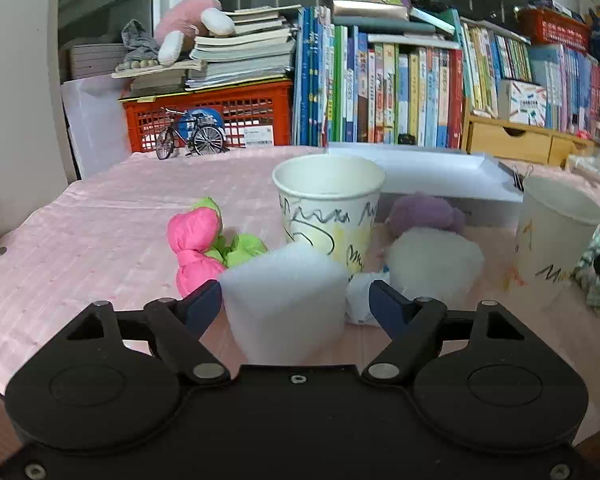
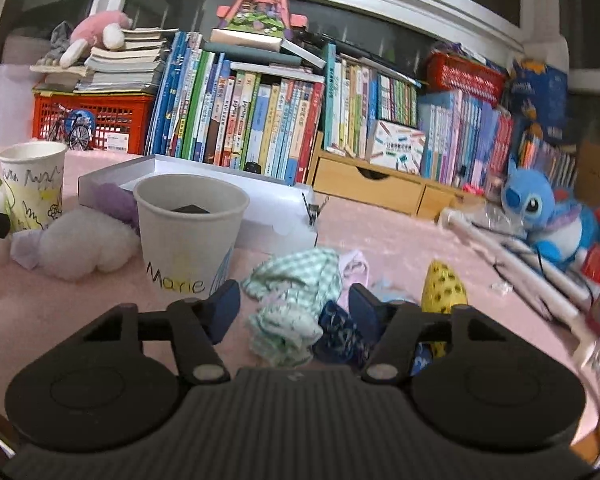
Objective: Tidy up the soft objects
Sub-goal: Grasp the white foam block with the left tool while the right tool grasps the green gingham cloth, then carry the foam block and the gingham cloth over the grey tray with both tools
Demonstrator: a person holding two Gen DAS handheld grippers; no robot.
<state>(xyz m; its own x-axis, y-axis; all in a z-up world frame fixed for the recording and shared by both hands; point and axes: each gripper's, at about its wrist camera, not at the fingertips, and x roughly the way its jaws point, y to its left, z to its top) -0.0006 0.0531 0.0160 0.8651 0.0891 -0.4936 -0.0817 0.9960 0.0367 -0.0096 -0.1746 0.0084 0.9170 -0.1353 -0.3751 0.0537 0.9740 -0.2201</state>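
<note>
A white foam block stands between the fingers of my left gripper. The left pad touches it and the right pad stands a little off, so the gripper is open. Behind it are a scribbled paper cup, a pink cloth bundle, a green cloth and a white plush ball. My right gripper is open around a green checked cloth and a dark blue cloth. A second paper cup stands just to the left of it, with something dark inside.
A white shallow box lies behind the cups on the pink tablecloth. A yellow spotted soft thing lies to the right of the cloths. A blue plush toy and white rods crowd the right. Books and a red crate line the back.
</note>
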